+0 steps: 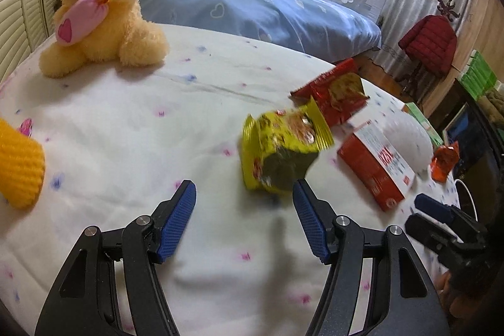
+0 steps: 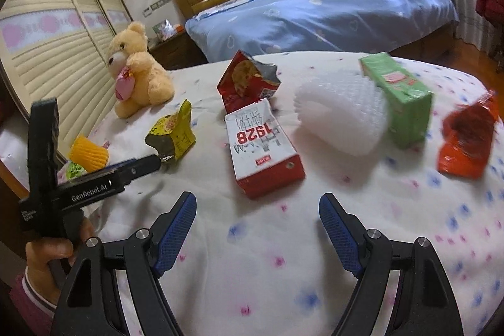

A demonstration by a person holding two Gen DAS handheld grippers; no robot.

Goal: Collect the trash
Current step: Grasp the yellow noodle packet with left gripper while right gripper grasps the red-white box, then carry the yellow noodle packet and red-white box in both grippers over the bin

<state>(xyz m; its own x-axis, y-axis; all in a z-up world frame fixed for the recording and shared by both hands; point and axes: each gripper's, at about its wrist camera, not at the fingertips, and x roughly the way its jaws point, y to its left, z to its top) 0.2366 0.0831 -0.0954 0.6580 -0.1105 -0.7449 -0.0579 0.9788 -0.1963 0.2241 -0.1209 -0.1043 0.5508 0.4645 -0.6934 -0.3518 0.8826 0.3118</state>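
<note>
Both tools gape wide, w/ nothing held. Left tool point(image 1: 244, 203) nears yellow bag point(image 1: 280, 153); next: slide round it, squeeze. Right tool point(image 2: 256, 210) faces red box point(image 2: 263, 147).

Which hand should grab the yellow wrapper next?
Left. Its tongs are open with the yellow wrapper just ahead of the tips; the right tongs face the red-and-white carton instead.

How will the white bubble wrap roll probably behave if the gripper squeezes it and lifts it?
The bubble wrap roll looks puffy and loosely wound, so it would likely squash between the pads rather than resist. It probably weighs very little for its bulk. Lying on its curved side on the soft bedspread, it might roll or unwind when nudged.
</note>
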